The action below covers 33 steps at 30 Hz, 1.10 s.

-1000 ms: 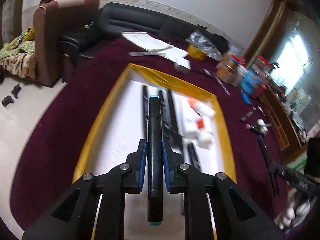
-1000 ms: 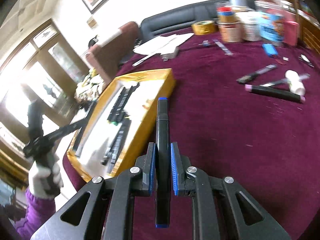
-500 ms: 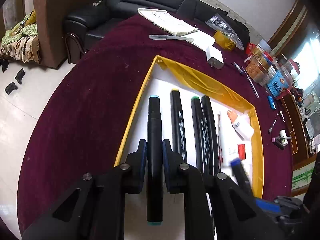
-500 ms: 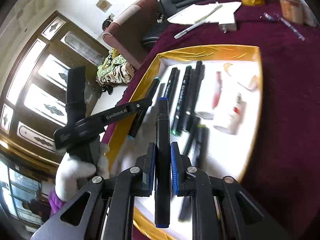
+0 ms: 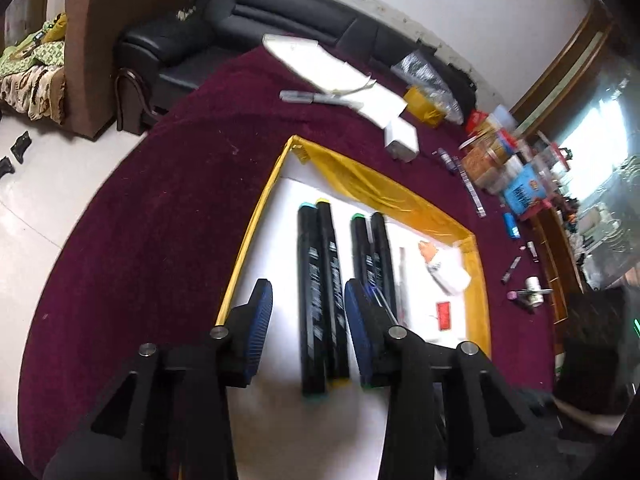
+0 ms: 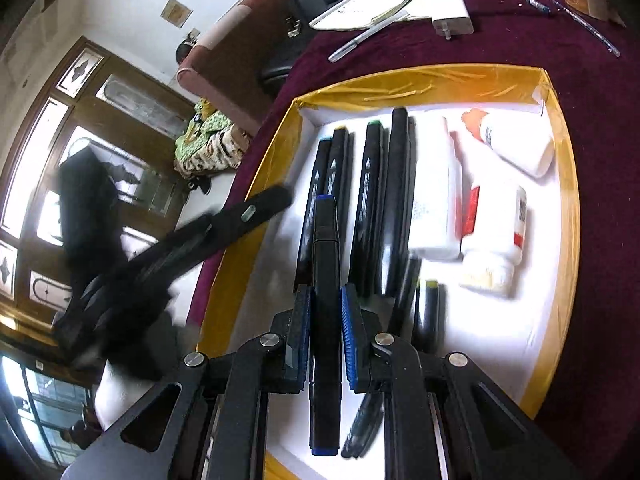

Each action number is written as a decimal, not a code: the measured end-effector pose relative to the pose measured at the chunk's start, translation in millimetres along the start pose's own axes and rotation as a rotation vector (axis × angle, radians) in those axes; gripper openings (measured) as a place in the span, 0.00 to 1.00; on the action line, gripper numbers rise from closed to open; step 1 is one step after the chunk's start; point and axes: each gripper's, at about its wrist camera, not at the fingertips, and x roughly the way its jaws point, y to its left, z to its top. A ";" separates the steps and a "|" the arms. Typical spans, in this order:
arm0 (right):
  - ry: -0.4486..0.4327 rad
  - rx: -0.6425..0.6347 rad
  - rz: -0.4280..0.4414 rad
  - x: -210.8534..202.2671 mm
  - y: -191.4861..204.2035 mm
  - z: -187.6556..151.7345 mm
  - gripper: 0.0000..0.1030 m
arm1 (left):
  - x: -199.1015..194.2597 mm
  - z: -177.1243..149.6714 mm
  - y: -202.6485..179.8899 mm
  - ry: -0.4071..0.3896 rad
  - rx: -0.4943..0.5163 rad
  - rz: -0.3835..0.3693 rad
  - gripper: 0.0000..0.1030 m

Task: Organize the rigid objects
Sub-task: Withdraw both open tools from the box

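A yellow-rimmed white tray lies on the maroon cloth. My left gripper hangs over its left side with its jaws opening. A teal-capped black marker lies flat in the tray between them, untouched by the pads, beside a yellow-capped marker. My right gripper is shut on a blue-capped black marker, held above the tray and over the row of markers. In the right wrist view the left gripper appears blurred at the tray's left rim.
White bottles lie in the tray's right half. A silver pen, papers and a white charger lie beyond the tray. Jars and boxes crowd the far right. Loose markers rest on the cloth.
The left jaws have spread and let go of the teal-capped marker, which now lies beside the yellow-capped one. The right gripper has carried the blue-capped marker from the cloth to over the tray.
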 end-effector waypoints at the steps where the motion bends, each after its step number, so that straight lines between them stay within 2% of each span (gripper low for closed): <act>1: -0.005 0.002 -0.006 1.3 0.7 2.9 0.13 | -7.5 -3.2 -0.6 -0.015 0.001 -0.010 0.36; 3: -0.019 0.010 -0.016 2.5 1.0 8.6 0.13 | -27.1 -12.0 1.2 -0.055 -0.009 -0.044 0.50; 9: -0.043 0.033 -0.050 8.1 2.1 18.5 0.13 | -77.0 -38.0 14.5 -0.161 -0.047 -0.103 0.58; 13: -0.054 0.041 -0.076 14.7 2.3 19.3 0.15 | -90.1 -47.4 21.8 -0.194 -0.063 -0.095 0.58; 19: -0.105 -0.024 -0.108 3.4 7.1 15.8 0.16 | -93.1 -56.8 23.0 -0.191 -0.074 -0.088 0.59; 21: -0.118 -0.051 -0.114 -5.7 6.9 13.9 0.18 | -92.7 -59.4 18.8 -0.188 -0.061 -0.086 0.63; 30: -0.264 -0.210 -0.239 -64.6 5.7 -9.0 0.32 | -90.3 -77.9 -2.9 -0.190 -0.032 -0.057 0.65; 33: -0.333 -0.269 -0.291 -83.6 6.5 -22.7 0.42 | -95.6 -90.2 -10.0 -0.214 -0.024 -0.035 0.65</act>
